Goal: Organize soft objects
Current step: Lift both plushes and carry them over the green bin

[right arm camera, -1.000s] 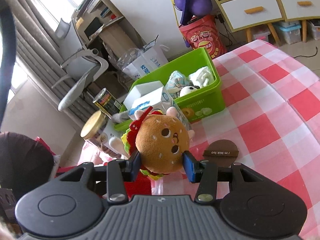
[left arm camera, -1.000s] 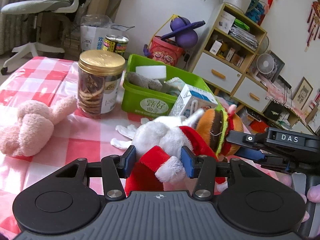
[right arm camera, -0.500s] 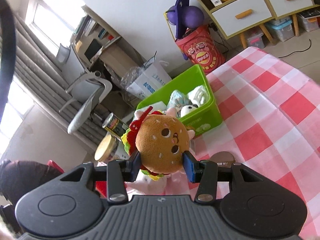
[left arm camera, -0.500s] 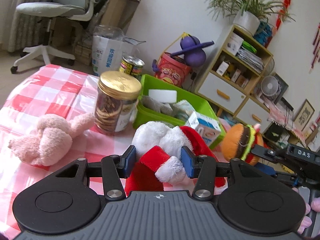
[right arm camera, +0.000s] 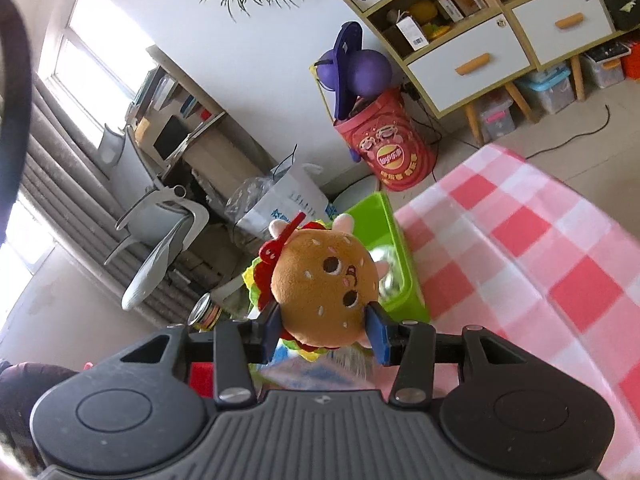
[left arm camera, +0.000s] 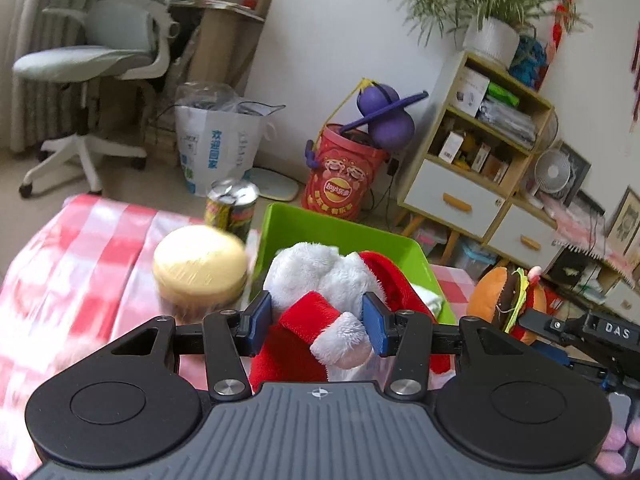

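My left gripper [left arm camera: 316, 330] is shut on a white and red Santa plush [left arm camera: 320, 284] and holds it in the air in front of the green bin [left arm camera: 320, 228]. My right gripper [right arm camera: 324, 332] is shut on a brown hamburger plush [right arm camera: 324, 284] with a face, held high above the checked table. The hamburger plush also shows at the right of the left wrist view [left arm camera: 504, 292]. The green bin shows in the right wrist view [right arm camera: 384, 240], behind and below the hamburger plush.
A gold-lidded jar [left arm camera: 200, 264] and a drink can [left arm camera: 231, 208] stand left of the bin on the red and white checked tablecloth [right arm camera: 520, 248]. An office chair [left arm camera: 92, 60], a white bag [left arm camera: 220, 148], a red bucket [left arm camera: 340, 176] and a shelf unit [left arm camera: 480, 152] stand beyond the table.
Both grippers have risen with their plush toys still held. The table, the jar and the bin now sit lower in both views, and the pink bunny plush has left the view.
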`<state>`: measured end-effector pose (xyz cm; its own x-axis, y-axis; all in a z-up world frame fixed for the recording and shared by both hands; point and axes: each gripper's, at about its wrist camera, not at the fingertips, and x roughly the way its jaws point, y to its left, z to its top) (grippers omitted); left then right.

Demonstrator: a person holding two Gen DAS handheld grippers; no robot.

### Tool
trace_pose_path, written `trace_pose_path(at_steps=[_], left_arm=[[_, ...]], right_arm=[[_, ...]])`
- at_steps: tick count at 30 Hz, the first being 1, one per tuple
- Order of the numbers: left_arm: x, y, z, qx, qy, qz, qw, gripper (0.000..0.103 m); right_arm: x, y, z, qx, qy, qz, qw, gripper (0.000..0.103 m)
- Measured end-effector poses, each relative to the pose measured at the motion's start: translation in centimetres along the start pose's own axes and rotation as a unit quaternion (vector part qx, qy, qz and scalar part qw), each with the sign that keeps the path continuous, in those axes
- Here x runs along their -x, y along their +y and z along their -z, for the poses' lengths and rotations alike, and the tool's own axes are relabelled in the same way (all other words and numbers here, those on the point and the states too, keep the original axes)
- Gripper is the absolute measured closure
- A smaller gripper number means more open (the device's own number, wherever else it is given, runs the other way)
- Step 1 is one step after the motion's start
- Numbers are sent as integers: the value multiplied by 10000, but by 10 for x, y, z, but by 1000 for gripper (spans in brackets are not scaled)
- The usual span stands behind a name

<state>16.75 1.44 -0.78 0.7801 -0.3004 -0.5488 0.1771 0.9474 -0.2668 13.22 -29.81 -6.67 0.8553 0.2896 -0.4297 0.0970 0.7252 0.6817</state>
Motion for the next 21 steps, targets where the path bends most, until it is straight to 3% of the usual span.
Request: trace_pose_path(at_steps=[5, 10, 21], left_arm=[[-56, -15, -26, -371, 453, -222, 9980, 54], [-101, -20, -32, -583, 932, -321, 9934, 54], [-145, -30, -27, -1005, 1132, -530, 9870, 56]], right_arm=[[-29, -9, -16, -73, -13, 52, 10000, 75], [-53, -22, -21, -186, 36, 92, 9998, 75], [-83, -16, -9, 609, 127, 273, 9977, 74]])
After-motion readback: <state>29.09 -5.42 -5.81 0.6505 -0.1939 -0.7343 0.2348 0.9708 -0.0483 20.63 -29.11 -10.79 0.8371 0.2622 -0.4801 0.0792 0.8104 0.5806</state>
